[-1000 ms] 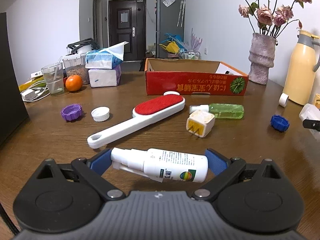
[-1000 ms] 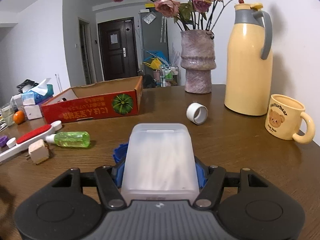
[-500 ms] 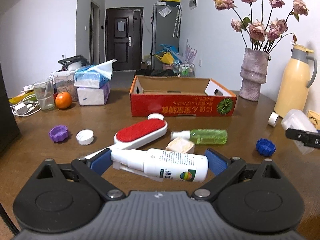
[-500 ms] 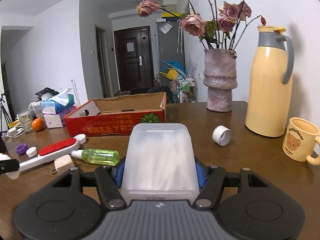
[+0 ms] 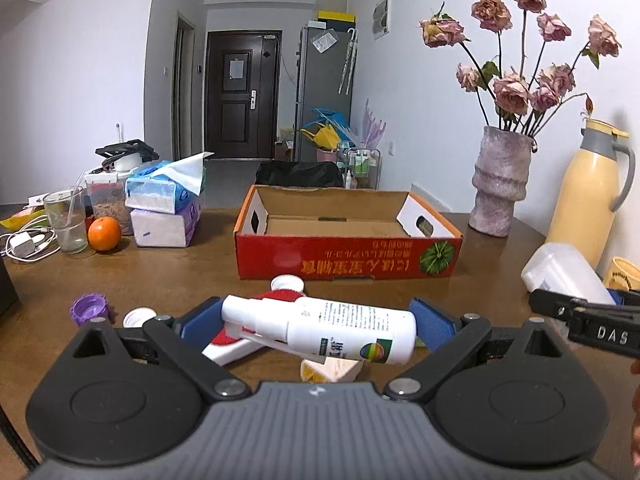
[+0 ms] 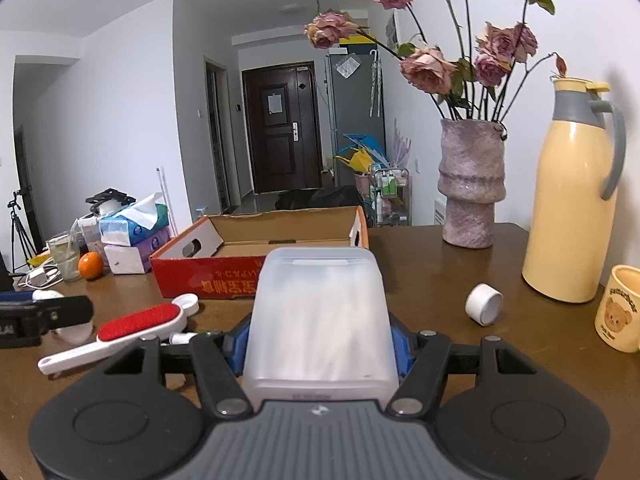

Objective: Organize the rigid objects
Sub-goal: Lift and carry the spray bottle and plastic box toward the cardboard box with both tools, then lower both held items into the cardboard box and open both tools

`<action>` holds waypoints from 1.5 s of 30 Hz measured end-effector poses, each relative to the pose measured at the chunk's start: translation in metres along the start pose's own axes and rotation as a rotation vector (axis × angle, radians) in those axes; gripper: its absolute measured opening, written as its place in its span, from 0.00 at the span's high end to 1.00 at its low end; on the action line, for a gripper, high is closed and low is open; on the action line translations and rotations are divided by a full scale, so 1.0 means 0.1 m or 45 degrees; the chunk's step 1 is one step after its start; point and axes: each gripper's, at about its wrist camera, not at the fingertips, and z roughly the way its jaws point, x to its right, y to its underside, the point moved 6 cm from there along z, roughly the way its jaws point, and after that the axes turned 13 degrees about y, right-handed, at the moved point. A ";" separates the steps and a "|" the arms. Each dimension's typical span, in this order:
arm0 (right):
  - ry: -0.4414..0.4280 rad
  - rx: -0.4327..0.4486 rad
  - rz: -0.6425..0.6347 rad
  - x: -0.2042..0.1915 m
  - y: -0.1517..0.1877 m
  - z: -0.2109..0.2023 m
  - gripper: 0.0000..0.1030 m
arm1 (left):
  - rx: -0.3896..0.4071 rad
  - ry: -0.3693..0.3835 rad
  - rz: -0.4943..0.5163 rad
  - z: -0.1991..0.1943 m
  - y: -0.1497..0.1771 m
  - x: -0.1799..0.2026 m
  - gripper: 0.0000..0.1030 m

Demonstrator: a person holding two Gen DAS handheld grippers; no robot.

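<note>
My left gripper [image 5: 316, 322] is shut on a white spray bottle [image 5: 320, 326], held crosswise above the table in front of the red cardboard box [image 5: 348, 260]. My right gripper [image 6: 318, 344] is shut on a translucent white plastic box [image 6: 318, 320], held above the table and facing the same cardboard box [image 6: 240, 276]. The plastic box [image 5: 564, 272] also shows at the right of the left wrist view. A red-and-white lint brush [image 6: 120, 330], a white plug [image 5: 330, 368] and bottle caps lie on the table below.
A purple cap [image 5: 89, 309] and white cap [image 5: 136, 316] lie at left. A white tape roll [image 6: 483, 305], yellow thermos [image 6: 572, 208], bear mug [image 6: 620, 314] and flower vase [image 6: 472, 188] stand at right. Tissue boxes [image 5: 164, 208], an orange [image 5: 104, 233] and a glass [image 5: 66, 220] are at back left.
Both grippers have risen and moved toward the cardboard box with their objects; the box's inside now shows. The right gripper has come closer to the left one.
</note>
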 end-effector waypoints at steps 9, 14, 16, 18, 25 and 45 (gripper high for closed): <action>-0.013 0.019 0.007 -0.18 -0.19 0.18 0.38 | 0.015 -0.016 -0.021 0.24 -0.24 -0.06 0.03; -0.009 0.025 0.008 -0.26 -0.28 0.30 0.38 | 0.016 -0.029 -0.054 0.38 -0.33 -0.12 0.03; -0.004 0.027 0.011 -0.29 -0.33 0.37 0.38 | 0.017 -0.039 -0.065 0.44 -0.37 -0.15 0.03; -0.005 0.028 0.013 -0.31 -0.37 0.43 0.38 | 0.018 -0.049 -0.077 0.50 -0.40 -0.18 0.03; -0.001 0.036 0.022 -0.43 -0.48 0.66 0.38 | 0.018 -0.075 -0.121 0.69 -0.50 -0.29 0.03; 0.000 0.023 0.039 -0.54 -0.77 1.23 0.38 | 0.067 -0.115 -0.149 1.23 -0.85 -0.40 0.03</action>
